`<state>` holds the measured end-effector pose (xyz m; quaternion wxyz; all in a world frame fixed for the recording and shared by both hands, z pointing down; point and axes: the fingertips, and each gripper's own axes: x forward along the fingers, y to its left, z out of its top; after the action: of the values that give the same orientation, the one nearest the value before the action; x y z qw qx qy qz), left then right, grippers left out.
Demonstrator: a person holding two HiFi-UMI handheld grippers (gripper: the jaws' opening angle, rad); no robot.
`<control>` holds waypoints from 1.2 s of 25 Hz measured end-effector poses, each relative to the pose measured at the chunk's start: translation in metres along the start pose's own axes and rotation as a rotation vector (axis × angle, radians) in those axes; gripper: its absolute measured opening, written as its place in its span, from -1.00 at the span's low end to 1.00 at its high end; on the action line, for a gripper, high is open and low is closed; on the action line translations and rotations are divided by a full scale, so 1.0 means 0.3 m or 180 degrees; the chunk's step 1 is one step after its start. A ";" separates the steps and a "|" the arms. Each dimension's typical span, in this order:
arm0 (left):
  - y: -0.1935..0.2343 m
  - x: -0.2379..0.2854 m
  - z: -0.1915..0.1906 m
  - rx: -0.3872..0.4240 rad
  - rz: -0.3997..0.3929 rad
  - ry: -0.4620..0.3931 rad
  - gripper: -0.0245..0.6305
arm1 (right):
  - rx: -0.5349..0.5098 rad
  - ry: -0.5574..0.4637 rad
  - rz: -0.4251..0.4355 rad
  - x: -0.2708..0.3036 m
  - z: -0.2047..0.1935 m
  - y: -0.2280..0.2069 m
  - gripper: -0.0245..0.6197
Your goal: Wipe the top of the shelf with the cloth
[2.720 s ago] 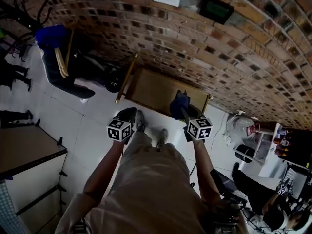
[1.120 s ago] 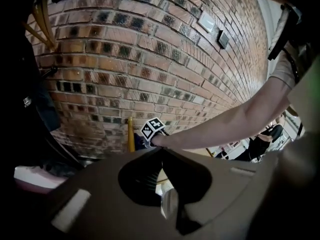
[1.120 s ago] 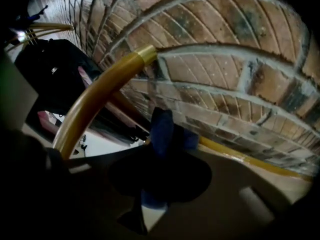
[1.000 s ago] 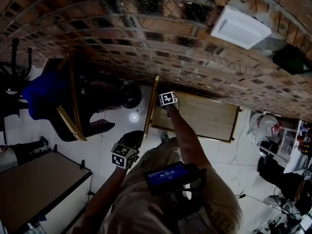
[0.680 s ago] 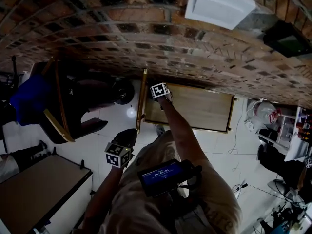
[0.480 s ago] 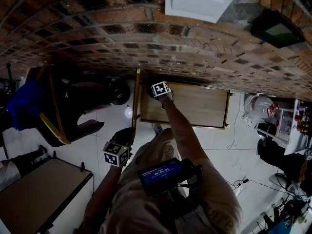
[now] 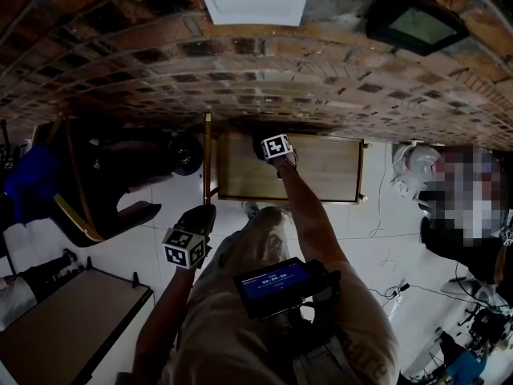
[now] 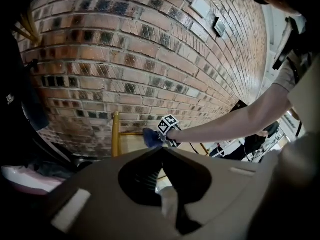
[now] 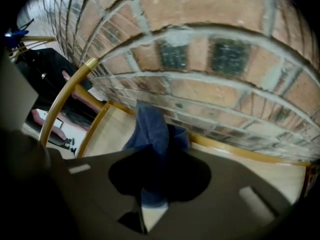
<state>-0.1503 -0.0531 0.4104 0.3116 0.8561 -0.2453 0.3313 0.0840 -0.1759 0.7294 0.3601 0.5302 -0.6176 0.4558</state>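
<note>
- At far left of the head view, a brown desk point(image 7: 56, 327) is standing on the white floor point(image 7: 172, 191), well apart from the shelf.
- Just right of it, the left claw point(image 7: 202, 213) is hanging low beside the person's leg, away from the shelf. The left gripper view is showing its jaws meeting tip to tip with nothing between them.
- Toward the middle, the shelf point(image 7: 321, 171) is standing against the brick wall point(image 7: 240, 79), with a golden rail point(image 7: 208, 159) framing its pale wooden top.
- Over the left part of that top, the right claw point(image 7: 264, 144) is reaching out on an outstretched arm, close to the bricks.
- Its jaws, seen in the right gripper view, are clamping on the blue cloth point(image 9: 155, 129). The cloth is bunching out past the tips, over the back left part of the top near the rear rail.
- Whether the cloth is pressing on the wood cannot be told.
- Seen from the left gripper view, the cloth is showing as a blue wad just beside the right claw, above the wooden top.
- At right, a pale bundle point(image 7: 409, 167) is lying on the floor near the shelf's right end.
</note>
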 end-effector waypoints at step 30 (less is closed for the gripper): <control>-0.422 0.249 0.097 0.0213 -0.0055 0.0132 -0.99 | 0.0716 0.0065 -0.0462 -0.281 -0.422 -0.857 -0.69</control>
<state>-0.0098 -0.0026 0.4004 0.2906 0.8611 -0.2202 0.3544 0.3470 -0.0346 0.7391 0.3368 0.6058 -0.5189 0.5003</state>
